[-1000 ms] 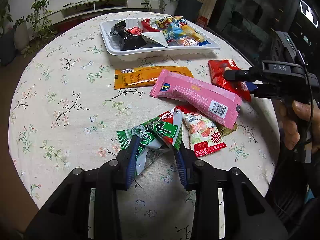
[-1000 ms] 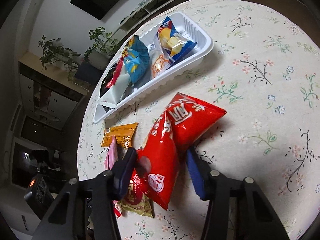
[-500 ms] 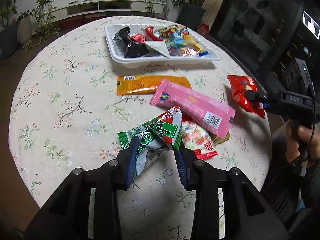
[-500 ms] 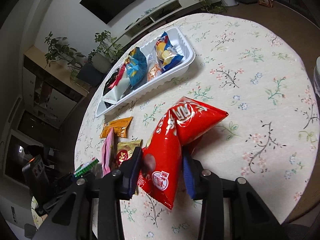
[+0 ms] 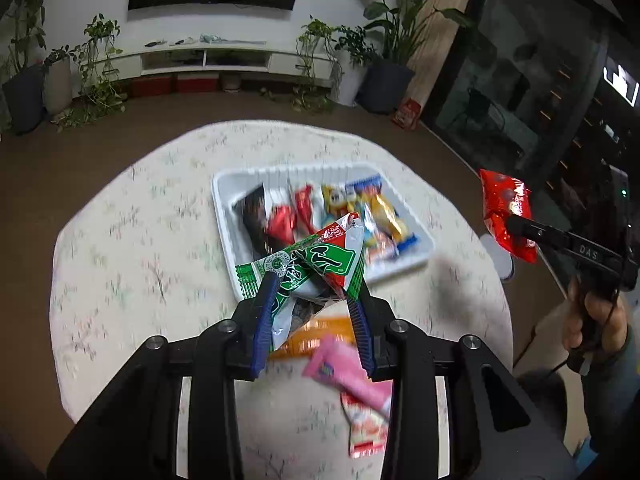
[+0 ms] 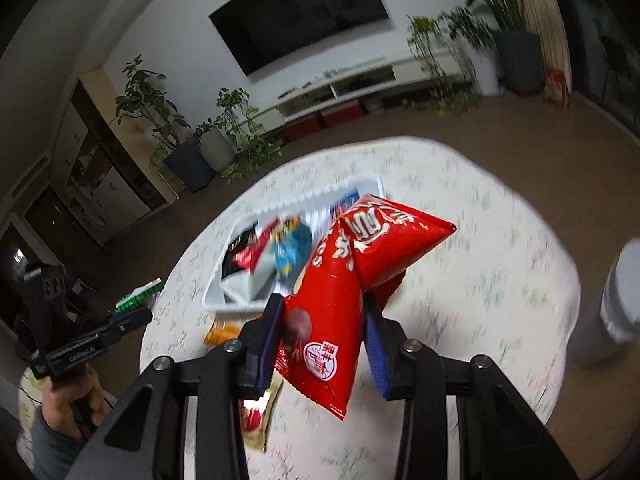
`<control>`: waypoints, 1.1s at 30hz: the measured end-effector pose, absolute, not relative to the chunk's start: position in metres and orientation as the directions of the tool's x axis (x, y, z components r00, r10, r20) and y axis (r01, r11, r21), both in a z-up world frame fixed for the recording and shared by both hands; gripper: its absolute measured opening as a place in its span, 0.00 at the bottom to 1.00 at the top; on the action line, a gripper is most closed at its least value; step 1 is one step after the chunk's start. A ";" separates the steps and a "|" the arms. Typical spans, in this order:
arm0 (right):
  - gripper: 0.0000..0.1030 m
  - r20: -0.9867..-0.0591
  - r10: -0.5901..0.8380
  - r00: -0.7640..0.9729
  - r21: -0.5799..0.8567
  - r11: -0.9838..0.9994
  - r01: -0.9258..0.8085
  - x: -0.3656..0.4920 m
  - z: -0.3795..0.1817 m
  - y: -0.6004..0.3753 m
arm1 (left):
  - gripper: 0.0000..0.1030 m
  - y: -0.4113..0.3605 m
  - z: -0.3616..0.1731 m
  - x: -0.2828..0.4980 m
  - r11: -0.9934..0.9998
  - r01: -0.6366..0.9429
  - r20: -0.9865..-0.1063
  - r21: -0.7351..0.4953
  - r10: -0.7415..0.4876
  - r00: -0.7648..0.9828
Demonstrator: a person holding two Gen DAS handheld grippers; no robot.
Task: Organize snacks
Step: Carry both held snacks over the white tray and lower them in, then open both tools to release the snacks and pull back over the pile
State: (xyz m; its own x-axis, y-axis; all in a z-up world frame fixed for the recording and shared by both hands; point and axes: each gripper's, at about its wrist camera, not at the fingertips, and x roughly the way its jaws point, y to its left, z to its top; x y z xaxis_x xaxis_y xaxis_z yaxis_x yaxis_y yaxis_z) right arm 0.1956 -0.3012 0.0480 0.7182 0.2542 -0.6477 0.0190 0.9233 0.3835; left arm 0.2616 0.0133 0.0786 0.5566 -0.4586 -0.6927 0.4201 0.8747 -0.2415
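My left gripper is shut on a green, red and white snack packet and holds it high above the round table. My right gripper is shut on a red snack bag, also lifted well above the table; it shows at the right of the left wrist view. A white tray holding several snack packets sits on the table below both grippers. The left gripper also appears at the left of the right wrist view.
An orange packet, a pink packet and a red-and-white strawberry packet lie on the floral tablecloth near its front edge. Floor, potted plants and a TV bench lie beyond the table. A grey object stands at the right.
Both grippers have risen high above the table, carrying their packets with them. The view has pulled back, so the whole table and room show.
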 end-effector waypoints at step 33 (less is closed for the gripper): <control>0.40 -0.858 0.103 0.503 -0.071 0.947 -0.314 0.379 -0.023 -0.224 | 0.33 -0.070 -0.014 0.429 0.923 0.327 -0.814 -0.203 -0.345 0.467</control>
